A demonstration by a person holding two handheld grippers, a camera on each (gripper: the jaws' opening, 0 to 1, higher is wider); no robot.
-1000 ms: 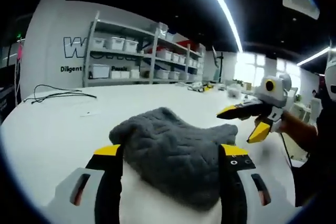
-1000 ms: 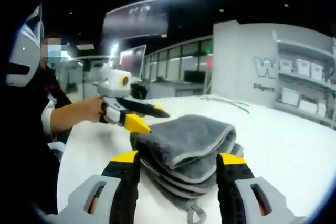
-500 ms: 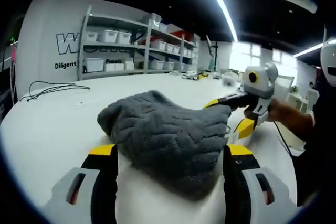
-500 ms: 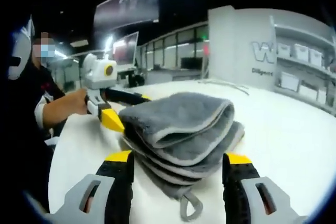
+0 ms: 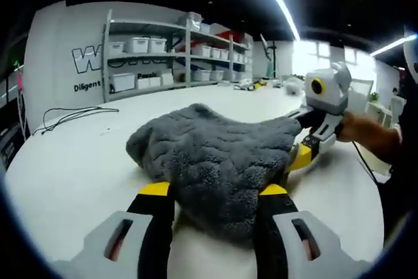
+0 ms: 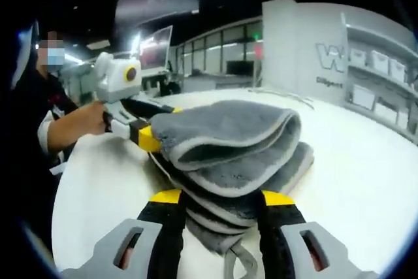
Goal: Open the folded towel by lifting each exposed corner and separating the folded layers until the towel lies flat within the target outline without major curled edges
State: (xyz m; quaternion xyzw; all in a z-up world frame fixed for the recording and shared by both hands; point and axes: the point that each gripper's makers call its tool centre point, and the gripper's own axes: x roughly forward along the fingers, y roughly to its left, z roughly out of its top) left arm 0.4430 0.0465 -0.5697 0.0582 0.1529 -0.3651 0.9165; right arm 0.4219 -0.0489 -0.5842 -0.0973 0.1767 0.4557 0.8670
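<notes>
The towel point(image 6: 235, 155) is folded in layers on the table point(image 5: 59, 181) — nothing opened yet — and both grippers, left point(image 5: 210, 195) and right point(image 6: 217, 202), have jaws spread around its edges.

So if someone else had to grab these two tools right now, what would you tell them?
Left gripper: jaws close on either side of the towel's near edge; whether they pinch it, I cannot tell.
Right gripper: jaws likewise flank the stacked layers at the opposite end; grip unclear.
The grey towel sits folded in several layers on the white table, hanging loop by the right gripper.
Done: both grippers brought to the towel.
Left: lift corners, separate the layers, spread it flat. I see no target outline.
</notes>
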